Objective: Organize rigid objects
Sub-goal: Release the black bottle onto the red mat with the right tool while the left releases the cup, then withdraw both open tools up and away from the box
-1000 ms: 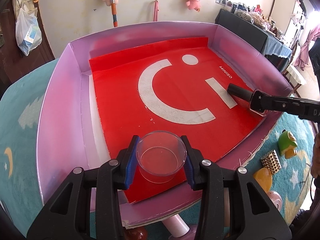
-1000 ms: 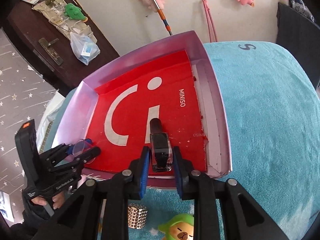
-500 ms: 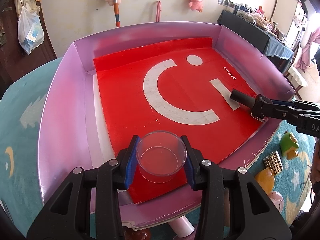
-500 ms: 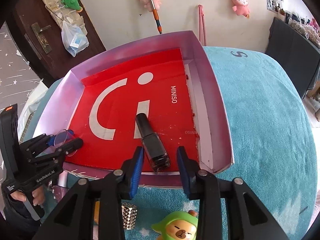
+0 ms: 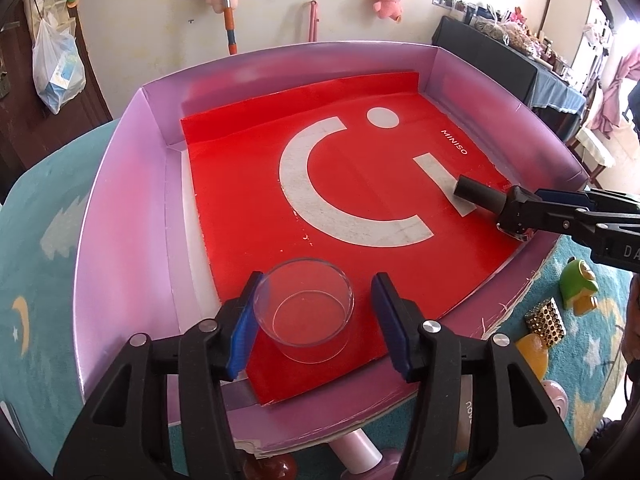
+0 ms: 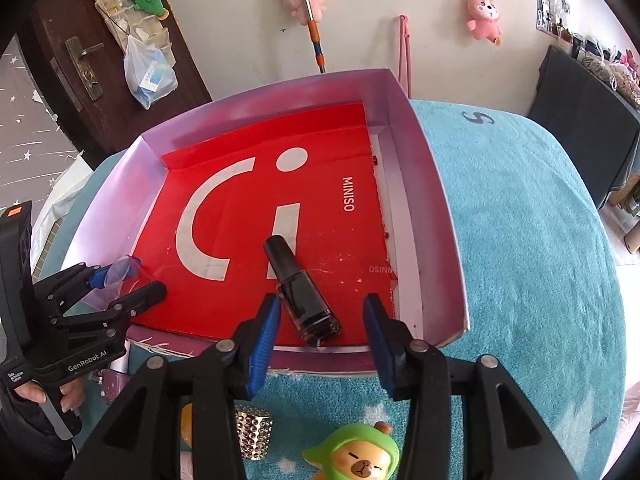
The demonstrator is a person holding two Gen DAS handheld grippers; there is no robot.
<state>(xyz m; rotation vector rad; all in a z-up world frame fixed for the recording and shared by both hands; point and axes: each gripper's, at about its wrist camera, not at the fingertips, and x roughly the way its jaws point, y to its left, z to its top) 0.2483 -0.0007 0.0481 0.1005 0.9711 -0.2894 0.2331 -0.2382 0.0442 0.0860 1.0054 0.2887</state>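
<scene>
A clear glass cup [image 5: 304, 312] stands upright on the red liner at the near edge of the pink box [image 5: 120, 220]. My left gripper [image 5: 316, 312] straddles it with its jaws opening. The left pad is right beside the glass and the right pad stands clear of it. A black nail-polish bottle [image 6: 304, 292] lies on its side on the liner near the box's front right corner, cap pointing away. My right gripper [image 6: 320, 312] is around it, jaws opening, with a gap on each side. The left wrist view shows the bottle's cap [image 5: 476, 194] sticking out past the right gripper [image 5: 524, 216].
The box [image 6: 432, 208] sits on a teal blanket [image 6: 520, 240]. In front of the box lie a green toy figure [image 6: 356, 452], a studded gold cylinder [image 6: 252, 434], an orange object [image 5: 532, 356] and a pink bottle [image 5: 358, 448]. A hand [image 6: 36, 394] holds the left gripper.
Both pairs of jaws have spread. The cup, gripped before, now stands free. The bottle has been let go and lies on the liner. The right gripper has rolled a little.
</scene>
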